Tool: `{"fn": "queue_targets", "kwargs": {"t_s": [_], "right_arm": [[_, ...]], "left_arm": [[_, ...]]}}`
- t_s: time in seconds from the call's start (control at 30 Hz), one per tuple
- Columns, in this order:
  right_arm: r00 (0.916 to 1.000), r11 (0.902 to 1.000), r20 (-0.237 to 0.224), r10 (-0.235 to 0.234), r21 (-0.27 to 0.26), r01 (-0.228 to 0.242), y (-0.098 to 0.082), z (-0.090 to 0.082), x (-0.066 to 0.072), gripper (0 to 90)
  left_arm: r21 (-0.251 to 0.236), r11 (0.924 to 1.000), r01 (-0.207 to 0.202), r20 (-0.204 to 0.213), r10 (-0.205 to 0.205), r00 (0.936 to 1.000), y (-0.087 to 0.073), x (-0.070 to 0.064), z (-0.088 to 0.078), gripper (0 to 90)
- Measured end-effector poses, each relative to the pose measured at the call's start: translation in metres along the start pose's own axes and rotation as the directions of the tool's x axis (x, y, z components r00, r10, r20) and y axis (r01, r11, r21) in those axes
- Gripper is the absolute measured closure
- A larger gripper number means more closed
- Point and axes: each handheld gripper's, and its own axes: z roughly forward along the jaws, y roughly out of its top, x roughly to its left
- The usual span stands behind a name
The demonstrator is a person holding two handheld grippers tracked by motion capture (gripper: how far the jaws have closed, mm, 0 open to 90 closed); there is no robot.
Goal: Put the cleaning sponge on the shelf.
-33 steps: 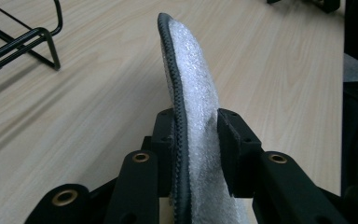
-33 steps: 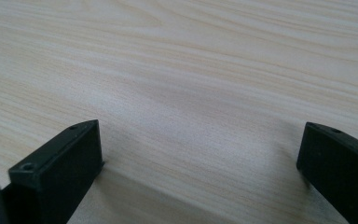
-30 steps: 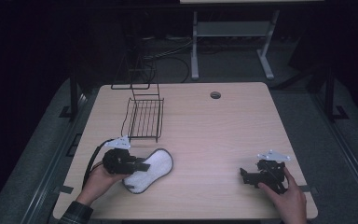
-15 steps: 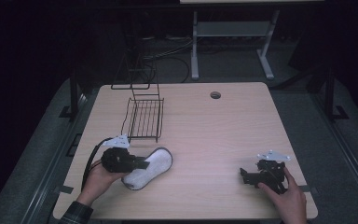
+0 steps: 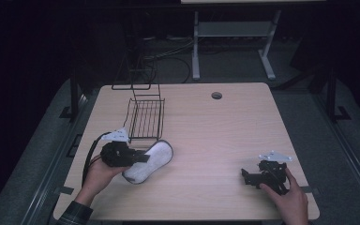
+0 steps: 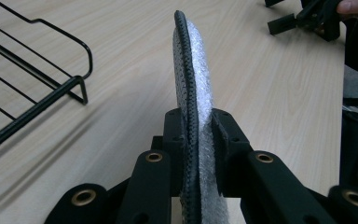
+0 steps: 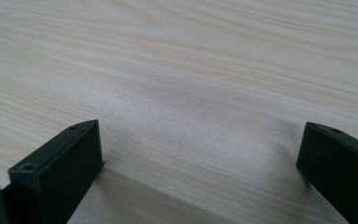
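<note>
The left gripper (image 6: 198,140) pinches a white insole (image 5: 149,161) — probably fleece-lined — just beside a wire rack (image 5: 145,118); the right gripper (image 7: 200,163) rests with jaws apart.

Insole (image 6: 193,93): lower end cut off by bottom edge of left gripper view, heel part hidden btwn the jaws. Rack (image 6: 32,70) cut off at left edge there. In high view, rack's (image 5: 145,117) far upright part blurs into dark bg, upper left of centre.
</note>
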Motion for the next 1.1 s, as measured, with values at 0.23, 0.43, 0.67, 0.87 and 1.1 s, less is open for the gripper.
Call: {"fn": "queue_targets", "kwargs": {"t_s": [0.23,0.43,0.67,0.87,1.1], "right_arm": [[1.0000,1.0000,0.000,0.000,0.000,0.000,0.000,0.000,0.000,0.0],[1.0000,1.0000,0.000,0.000,0.000,0.000,0.000,0.000,0.000,0.0],[1.0000,1.0000,0.000,0.000,0.000,0.000,0.000,0.000,0.000,0.0],[1.0000,1.0000,0.000,0.000,0.000,0.000,0.000,0.000,0.000,0.0],[1.0000,1.0000,-0.001,0.000,0.000,0.000,0.000,0.000,0.000,0.0]], "left_arm": [[-0.006,0.9999,0.009,-0.009,-0.009,0.9999,0.006,0.005,-0.004,76.5],[-0.030,0.9994,0.017,-0.038,-0.018,0.9991,0.015,0.014,-0.012,76.5],[-0.053,0.9981,0.031,-0.055,-0.034,0.9979,0.022,0.026,-0.019,76.5],[-0.056,0.9979,0.033,-0.064,-0.037,0.9973,0.028,0.036,-0.024,76.5],[-0.065,0.9971,0.040,-0.073,-0.044,0.9963,0.034,0.048,-0.026,76.5]]}}
